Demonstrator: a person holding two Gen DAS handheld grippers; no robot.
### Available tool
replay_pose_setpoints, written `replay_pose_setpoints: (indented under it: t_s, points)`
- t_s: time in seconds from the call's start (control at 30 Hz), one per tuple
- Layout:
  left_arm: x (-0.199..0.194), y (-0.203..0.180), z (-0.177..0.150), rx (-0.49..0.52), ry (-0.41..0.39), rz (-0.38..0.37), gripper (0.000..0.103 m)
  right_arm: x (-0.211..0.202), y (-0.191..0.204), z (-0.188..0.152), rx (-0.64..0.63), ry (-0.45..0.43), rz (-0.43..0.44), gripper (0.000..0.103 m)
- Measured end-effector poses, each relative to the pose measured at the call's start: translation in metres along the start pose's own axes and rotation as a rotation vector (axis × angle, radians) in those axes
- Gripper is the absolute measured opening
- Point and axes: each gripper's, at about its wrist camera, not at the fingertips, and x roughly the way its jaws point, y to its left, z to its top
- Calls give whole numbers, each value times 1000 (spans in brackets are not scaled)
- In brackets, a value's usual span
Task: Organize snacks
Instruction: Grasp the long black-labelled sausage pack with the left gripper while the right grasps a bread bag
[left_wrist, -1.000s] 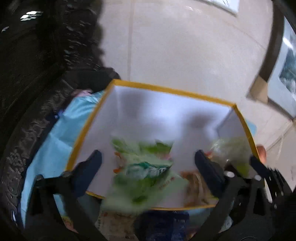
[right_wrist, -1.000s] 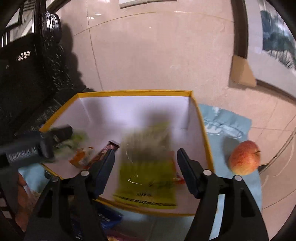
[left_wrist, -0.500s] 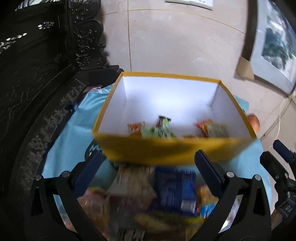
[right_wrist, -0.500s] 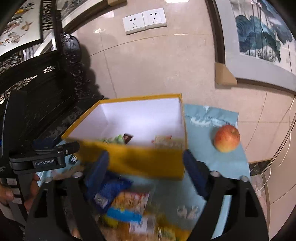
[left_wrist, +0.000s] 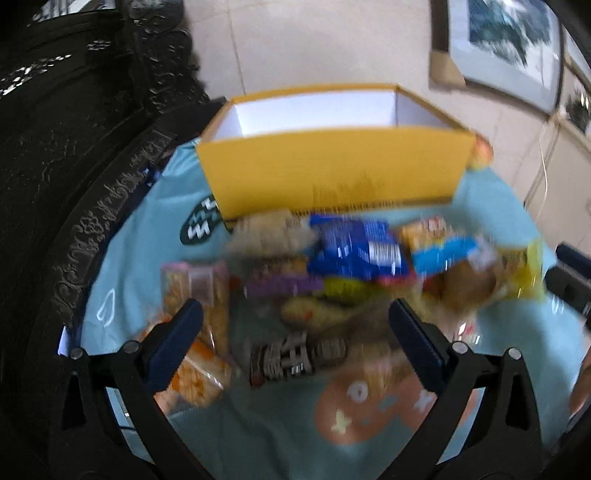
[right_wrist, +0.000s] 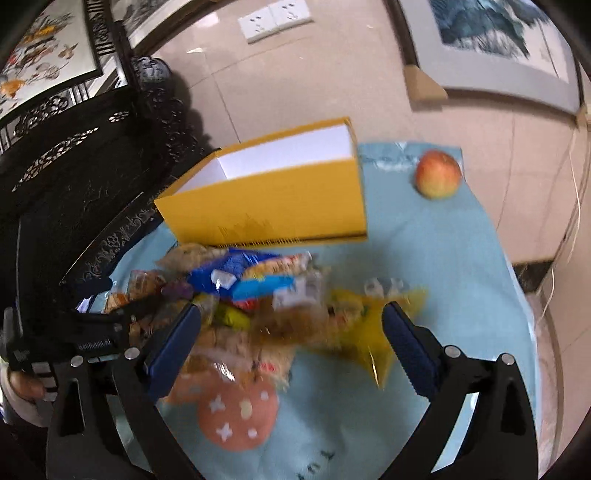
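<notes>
Snacks (left_wrist: 332, 280) lie heaped on the blue cloth (right_wrist: 436, 258) just near of the yellow box (left_wrist: 332, 173), light, crinkly and slippery, likely best pinched at a sealed edge; left gripper (left_wrist: 295, 328) and right gripper (right_wrist: 291, 336) both gape empty above them

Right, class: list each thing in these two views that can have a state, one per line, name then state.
left gripper: open, empty, above the snack pile.
right gripper: open, empty, above the snack pile.
yellow box: upright, top open, contents hidden from here.
snack pile: loose on the cloth, in front of the box.
blue packet: lying flat on top of the pile.
apple: whole, on the cloth, apart from the box.
blue cloth: spread flat.
</notes>
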Motion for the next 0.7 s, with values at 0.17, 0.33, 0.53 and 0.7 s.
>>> replay_pose_setpoints:
  t_s: [0.17, 0.33, 0.53, 0.7]
  points:
    - [6, -5, -23, 63, 0, -39, 101, -4, -18, -14, 90, 30, 17, 99]
    - [20, -13, -25, 121, 1, -53, 101, 2, -25, -24, 124, 64, 37, 99]
    - [47, -17, -18, 116, 36, -147, 63, 3, -24, -29, 86, 75, 10, 99]
    - [37, -25, -21, 153, 22, -104, 39, 4, -34, -28, 23, 62, -116, 99]
